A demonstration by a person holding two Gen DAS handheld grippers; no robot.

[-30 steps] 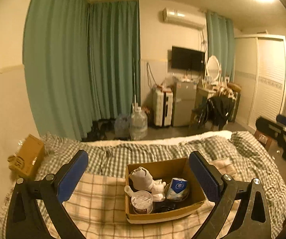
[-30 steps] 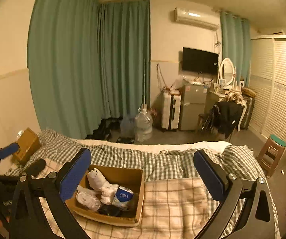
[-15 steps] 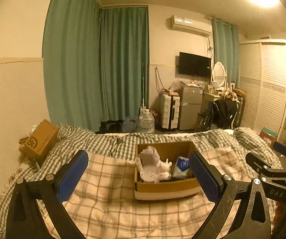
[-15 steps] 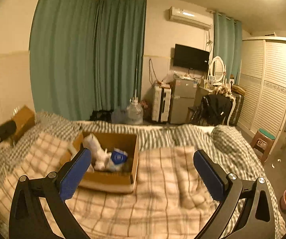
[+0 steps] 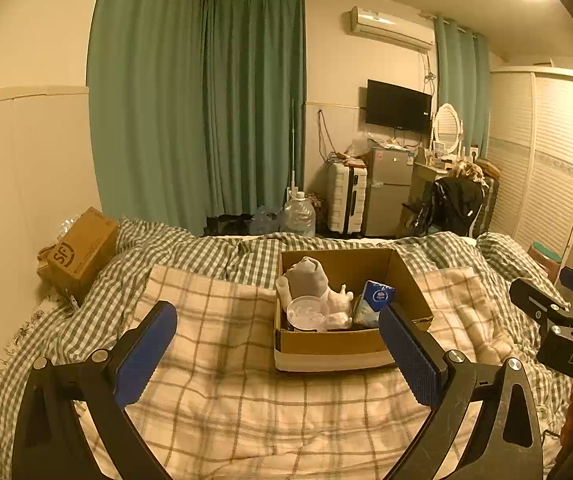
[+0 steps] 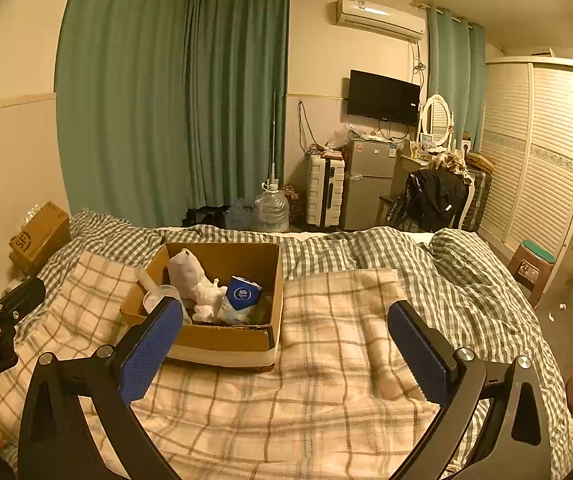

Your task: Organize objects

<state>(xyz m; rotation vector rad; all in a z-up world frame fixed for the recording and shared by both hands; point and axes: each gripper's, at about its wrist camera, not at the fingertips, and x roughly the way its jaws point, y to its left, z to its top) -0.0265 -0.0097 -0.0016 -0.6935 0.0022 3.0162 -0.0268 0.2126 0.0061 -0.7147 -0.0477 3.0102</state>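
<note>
An open cardboard box [image 5: 326, 346] sits on the beige plaid blanket [image 5: 222, 392] on the bed. It holds a grey-white pouch [image 5: 306, 278], a clear plastic cup [image 5: 306, 314], a white crumpled item [image 5: 336, 304] and a blue tissue pack [image 5: 376, 296]. The box also shows in the right wrist view [image 6: 222, 338]. My left gripper [image 5: 278, 354] is open and empty, held above the blanket in front of the box. My right gripper [image 6: 286, 348] is open and empty, to the right of the box.
A second cardboard box [image 5: 82, 254] lies at the bed's far left by the wall. A green checked duvet [image 6: 446, 276] covers the bed's far side. Beyond stand water jugs [image 6: 272, 208], a suitcase [image 6: 326, 192], a small fridge [image 6: 368, 182] and a stool [image 6: 532, 266].
Both grippers have pulled back and risen from the box, so it looks smaller and farther. Both stay open and empty.
</note>
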